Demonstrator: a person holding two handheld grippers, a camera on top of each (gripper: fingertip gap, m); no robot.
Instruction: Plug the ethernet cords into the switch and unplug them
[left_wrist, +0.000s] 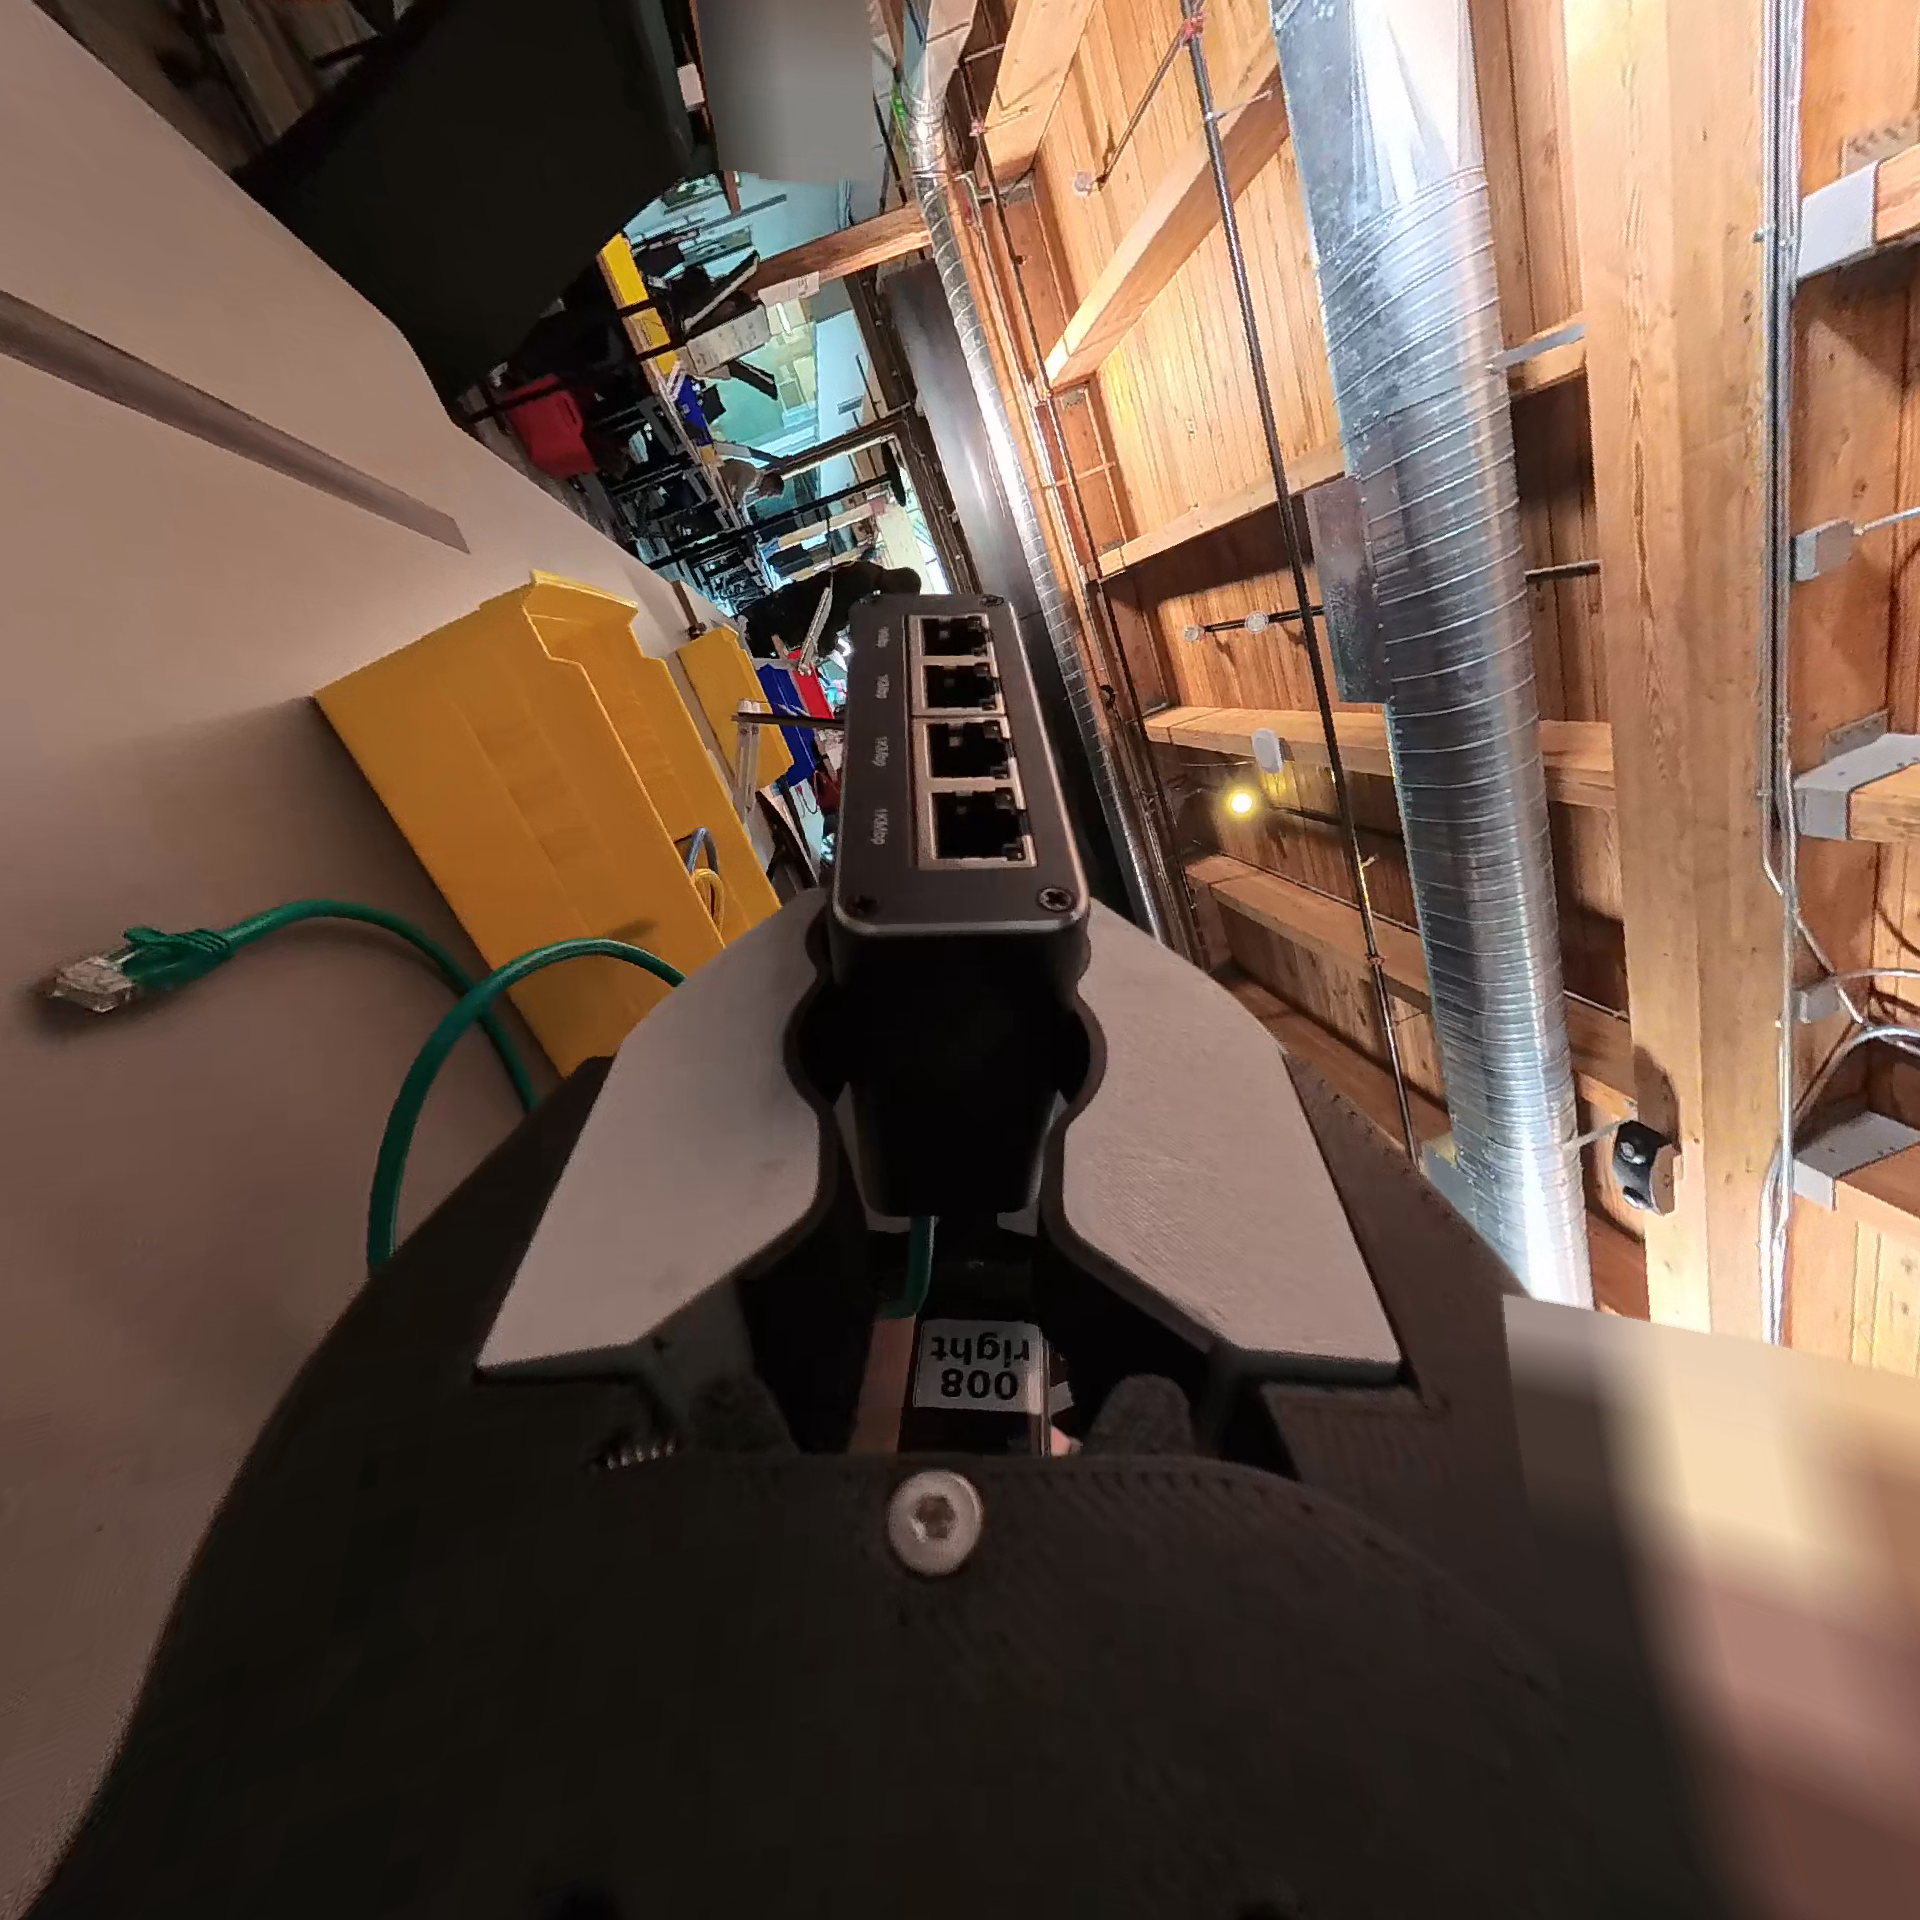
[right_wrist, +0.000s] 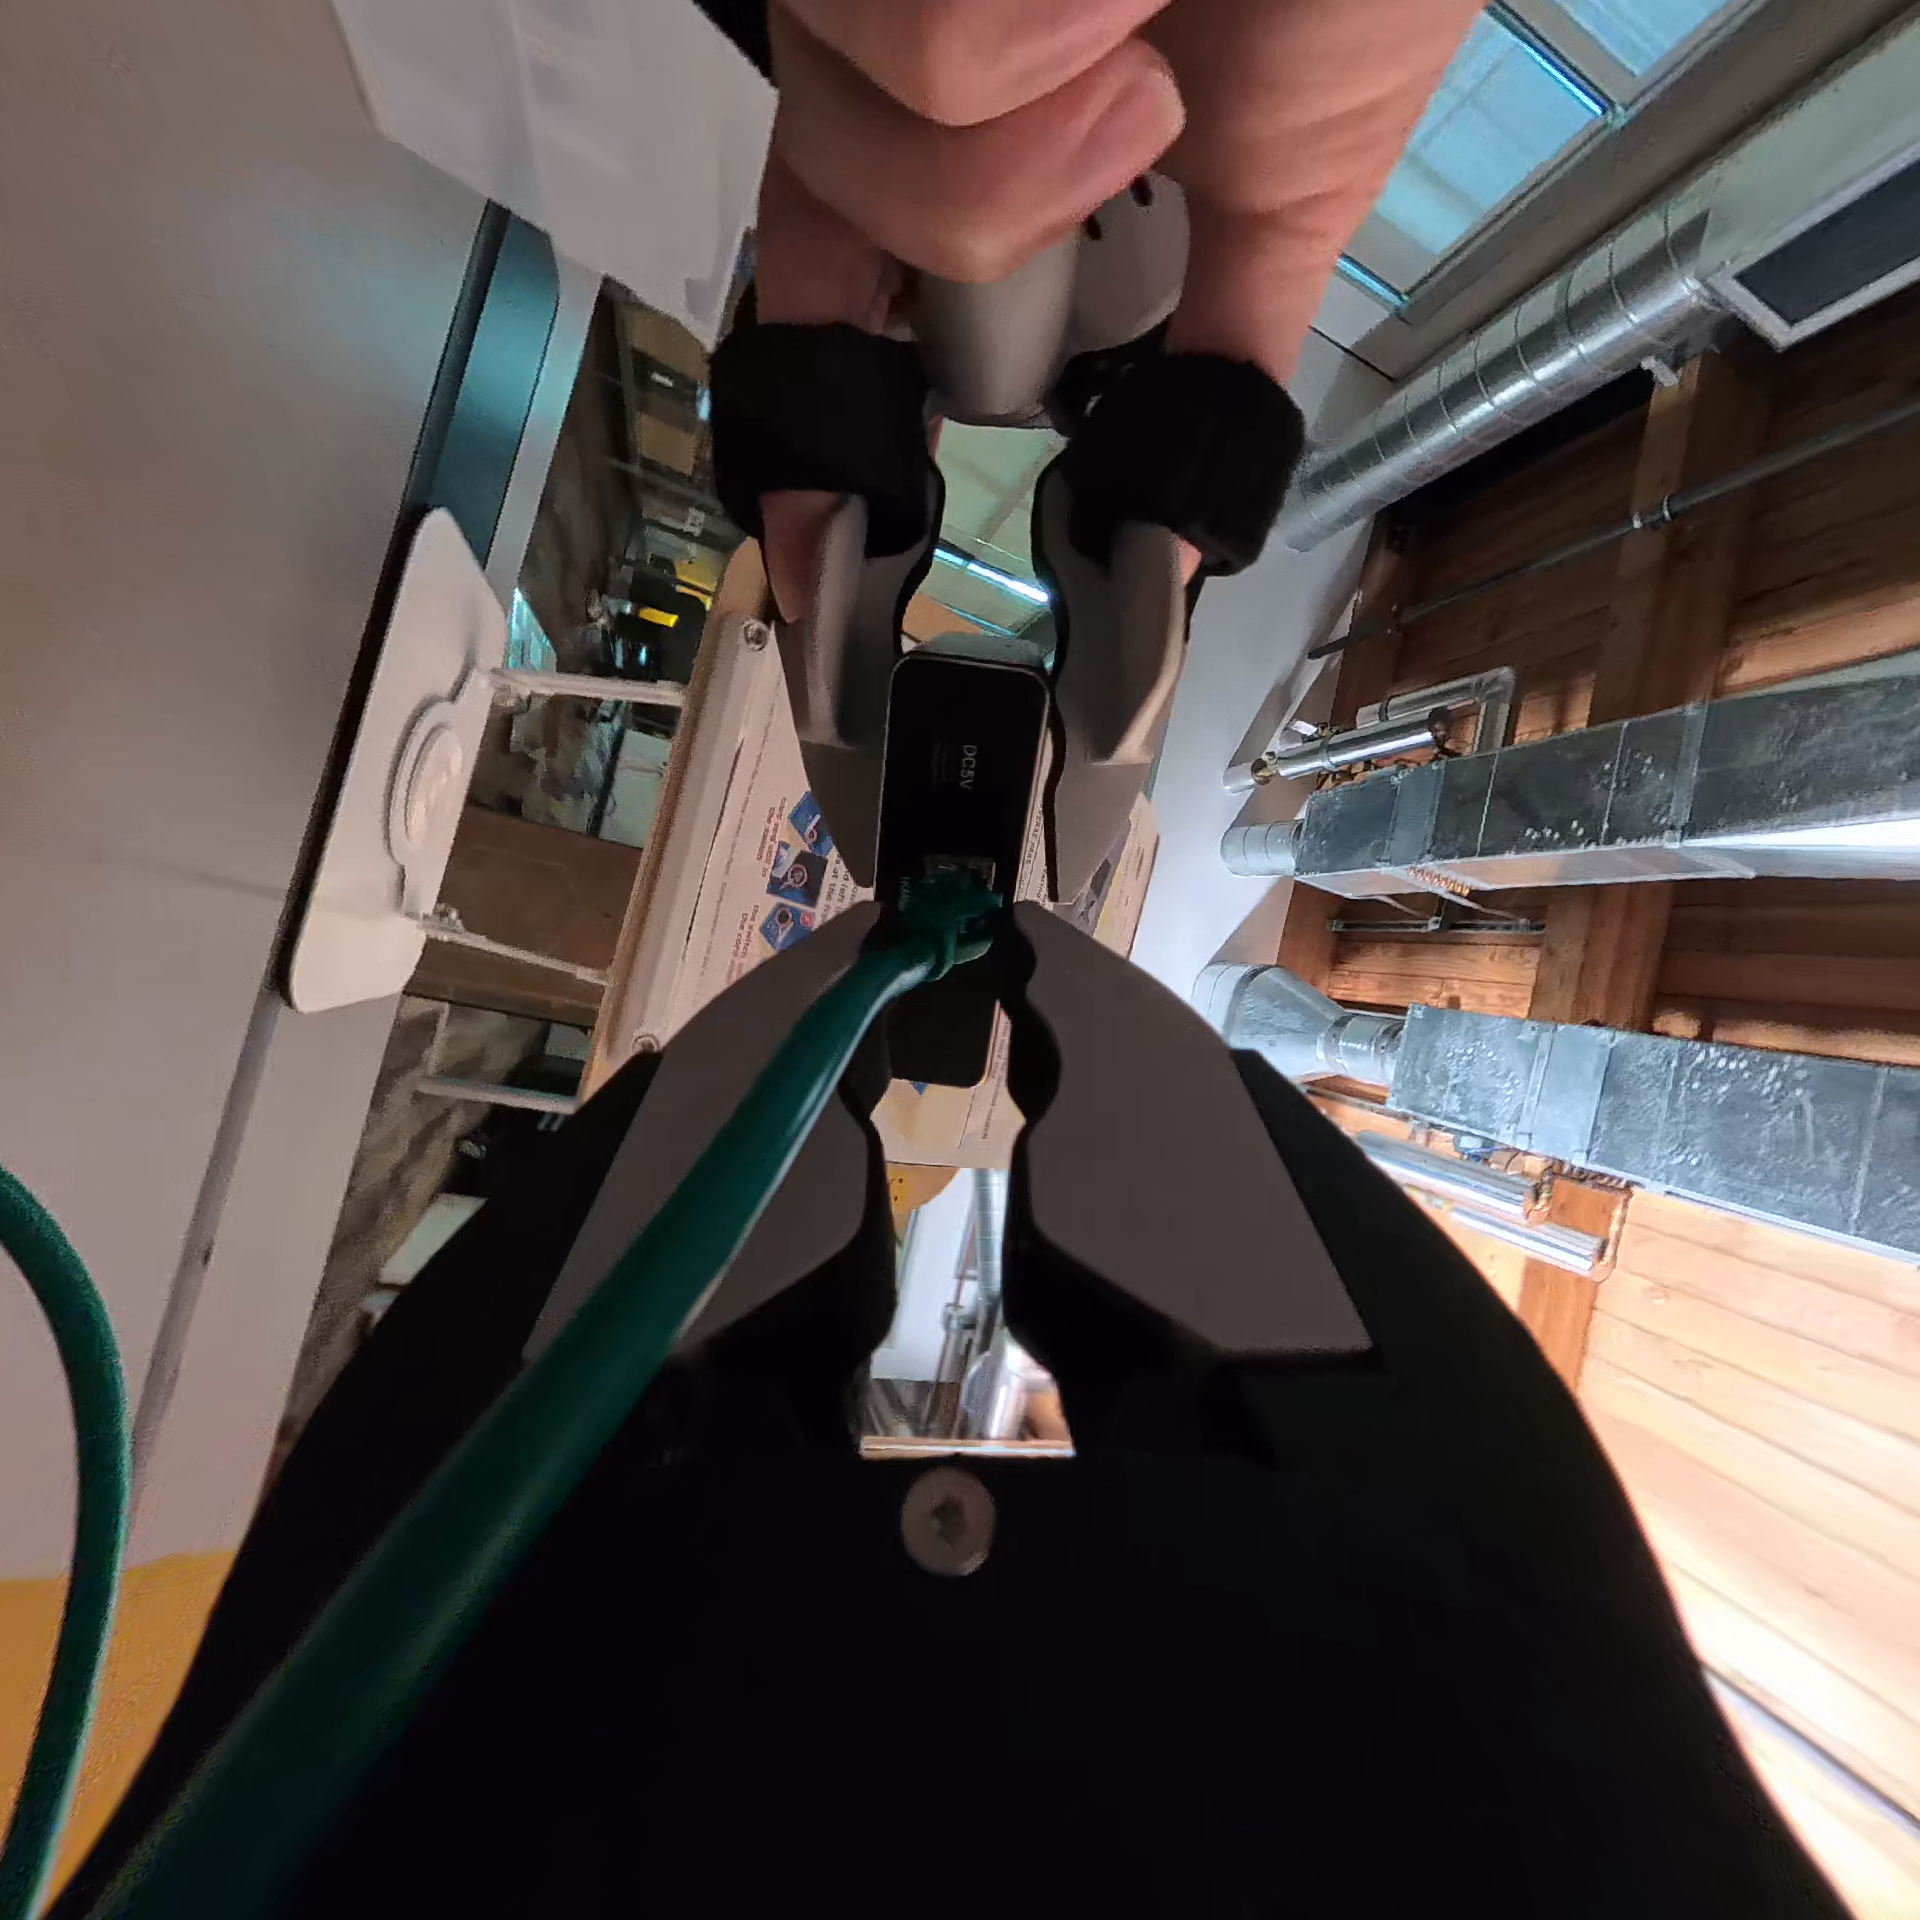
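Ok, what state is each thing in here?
Switch: held off the table.
Ports: four, all empty.
Left gripper: shut on switch.
Right gripper: shut on green plug.
Green plug: in switch's far-side port.
Other plug: loose on table.

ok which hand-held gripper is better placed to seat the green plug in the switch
Right. The right hand-held gripper is shut on the green plug, which is already at a port on the switch. The left hand-held gripper is shut on the switch, so it is probably best used to brace it.
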